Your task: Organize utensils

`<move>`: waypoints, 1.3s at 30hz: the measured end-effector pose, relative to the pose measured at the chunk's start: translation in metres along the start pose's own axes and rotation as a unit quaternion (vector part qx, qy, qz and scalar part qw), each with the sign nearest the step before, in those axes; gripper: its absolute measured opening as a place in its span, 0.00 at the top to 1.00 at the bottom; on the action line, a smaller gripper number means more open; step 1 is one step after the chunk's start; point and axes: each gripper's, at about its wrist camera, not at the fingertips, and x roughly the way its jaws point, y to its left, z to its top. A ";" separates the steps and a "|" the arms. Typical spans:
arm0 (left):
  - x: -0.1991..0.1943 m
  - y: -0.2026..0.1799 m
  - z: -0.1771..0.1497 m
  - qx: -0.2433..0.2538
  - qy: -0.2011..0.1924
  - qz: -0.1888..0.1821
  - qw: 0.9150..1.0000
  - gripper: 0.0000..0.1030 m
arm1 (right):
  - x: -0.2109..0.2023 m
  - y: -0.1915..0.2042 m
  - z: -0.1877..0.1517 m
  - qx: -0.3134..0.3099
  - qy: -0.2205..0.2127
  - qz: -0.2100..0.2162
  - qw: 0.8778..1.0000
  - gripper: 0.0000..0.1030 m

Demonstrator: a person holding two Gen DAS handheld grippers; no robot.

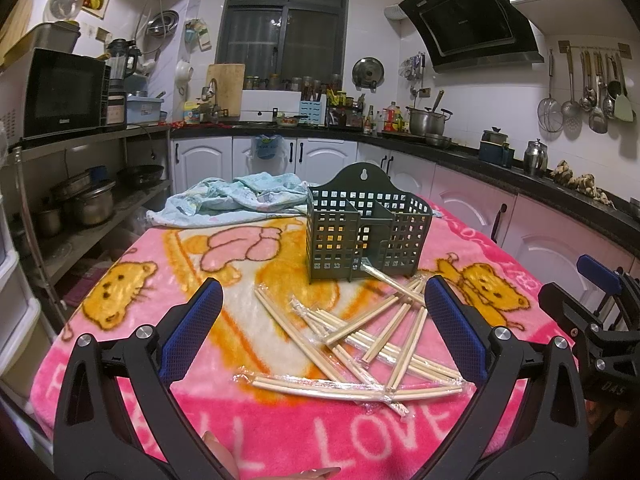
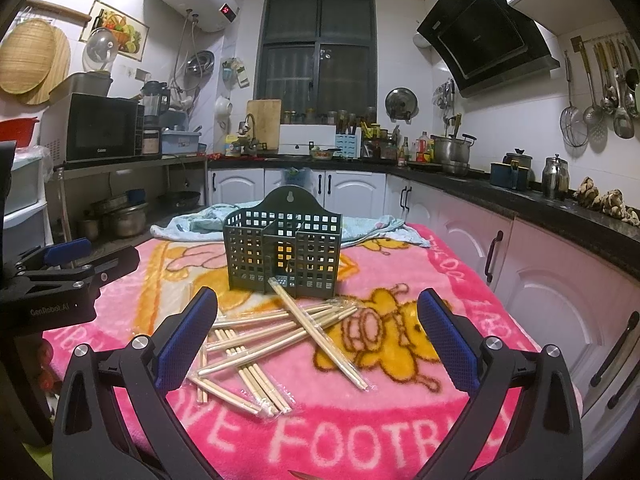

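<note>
On the blanket-covered tabletop (image 1: 132,344) the utensil holder (image 1: 362,236) stands toward the far side, a crumpled cloth (image 1: 224,198) behind it — wrapped chopsticks (image 1: 360,340) lie scattered in front, one pair (image 2: 316,336) touching the holder's base.

A dark green perforated utensil holder (image 1: 362,236) stands upright. Just in front of it, wrapped pale wooden chopsticks (image 1: 360,336) lie scattered and crisscrossed, one pair touching its base.

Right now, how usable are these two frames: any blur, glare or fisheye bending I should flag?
Left wrist view: sharp on the chopsticks, small glints on their plastic wrappers, cabinets bowed toward the edges. Right wrist view: equally sharp on the green holder, strong bowing at the range hood, dark corner vignetting, dim warm light.
</note>
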 end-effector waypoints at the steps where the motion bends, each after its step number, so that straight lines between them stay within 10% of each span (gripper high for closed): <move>1: 0.000 0.000 0.000 0.000 0.000 -0.001 1.000 0.09 | 0.000 0.000 0.000 0.000 0.000 0.000 1.000 0.06; 22: 0.007 0.001 -0.002 -0.011 0.018 -0.005 1.000 0.09 | 0.006 0.003 0.000 -0.006 0.011 0.009 1.000 0.06; 39: 0.027 0.037 -0.017 -0.051 0.126 -0.012 0.991 0.09 | 0.031 0.012 0.009 -0.023 0.034 0.069 0.997 0.06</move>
